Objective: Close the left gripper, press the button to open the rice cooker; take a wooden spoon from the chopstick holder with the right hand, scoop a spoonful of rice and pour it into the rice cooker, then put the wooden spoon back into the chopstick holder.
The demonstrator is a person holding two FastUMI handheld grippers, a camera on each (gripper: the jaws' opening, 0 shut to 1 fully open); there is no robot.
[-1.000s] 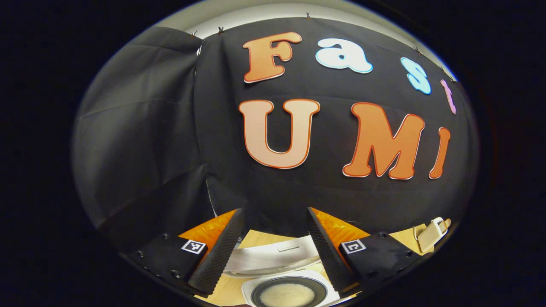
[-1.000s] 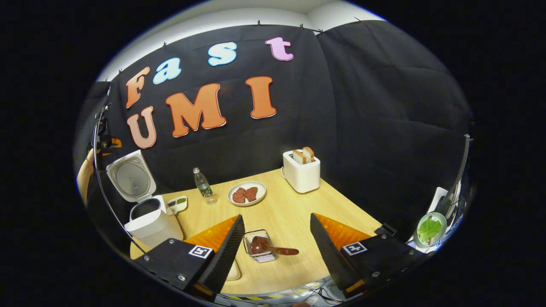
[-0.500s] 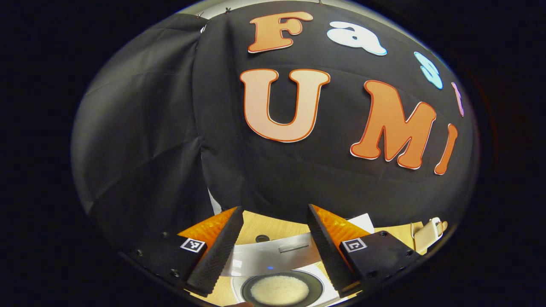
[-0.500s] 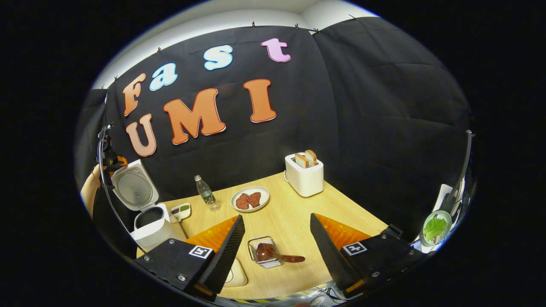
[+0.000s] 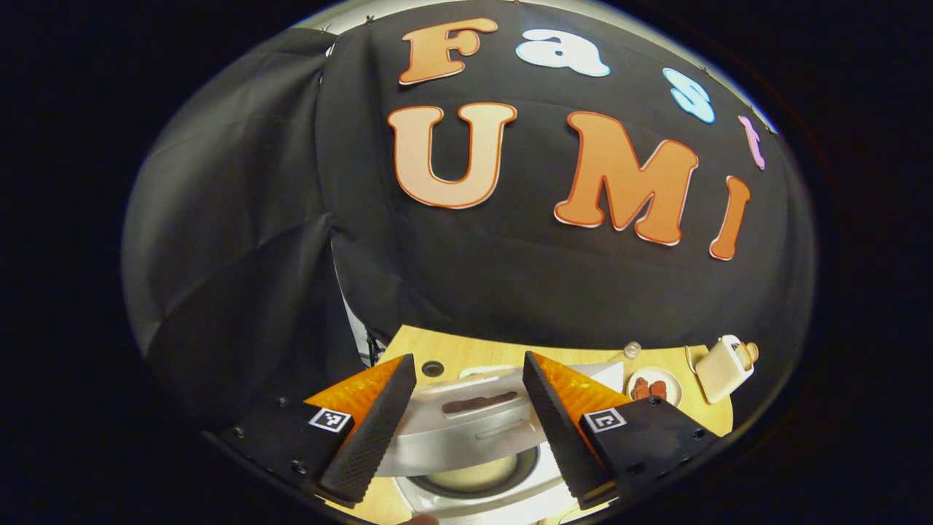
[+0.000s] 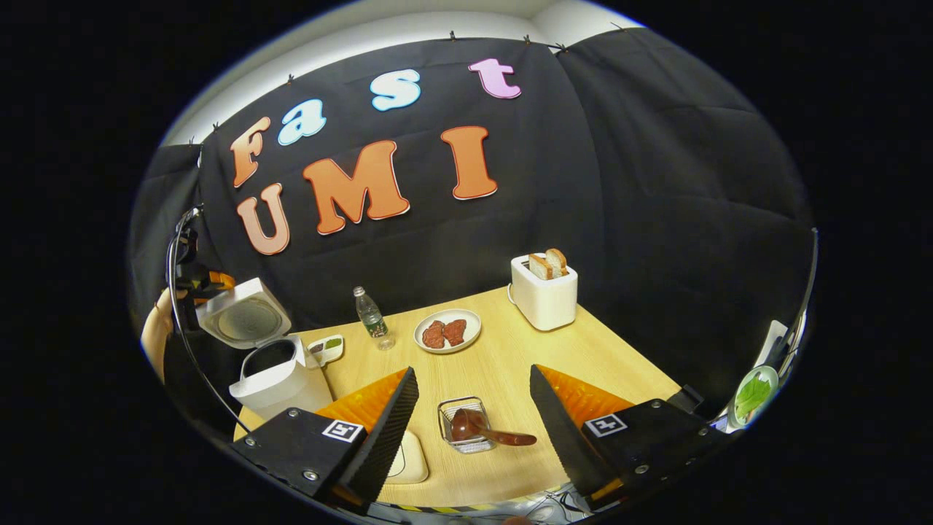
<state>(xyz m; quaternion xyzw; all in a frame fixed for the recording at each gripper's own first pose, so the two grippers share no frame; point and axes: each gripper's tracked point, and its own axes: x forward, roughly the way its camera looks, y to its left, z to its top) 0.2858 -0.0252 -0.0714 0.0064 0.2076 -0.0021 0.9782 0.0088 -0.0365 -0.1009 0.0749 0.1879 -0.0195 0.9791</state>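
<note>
Pale wooden table [image 6: 503, 350] fills the booth floor. Nearest, in the right gripper view, the right gripper [image 6: 472, 426] hangs with fingers spread apart and empty; between them sits a small wire chopstick holder [image 6: 461, 433] holding the dark brown wooden spoon [image 6: 487, 430]. Farther left stands the white rice cooker [image 6: 280, 375], its lid [image 6: 244, 321] half raised. In the left gripper view, the left gripper [image 5: 466, 419] hovers above that lid with fingers parted. Far right stands a white toaster [image 6: 544, 295] with bread
</note>
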